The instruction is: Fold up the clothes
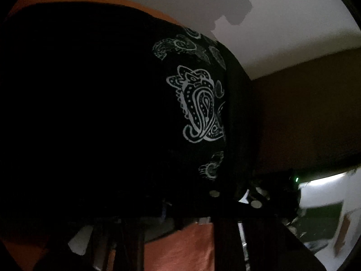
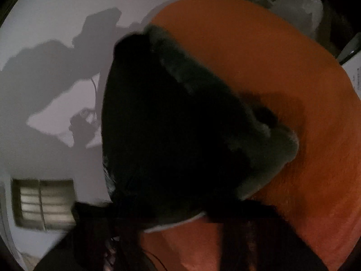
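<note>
over the orange bedcover [image 2: 259, 72] | black paisley garment [image 1: 198, 103] lifted, filling both views | left gripper, right gripper: jaws hidden, we cannot tell | we'd keep edges level, taut.

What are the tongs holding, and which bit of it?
Each pair of tongs seems to be lifting the black cloth by an edge, above the orange cover. The cloth hides the tips, so the exact spot cannot be told.

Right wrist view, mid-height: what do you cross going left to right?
Pale wall carrying cast shadows → black garment with its lighter fuzzy edge → orange surface.
</note>
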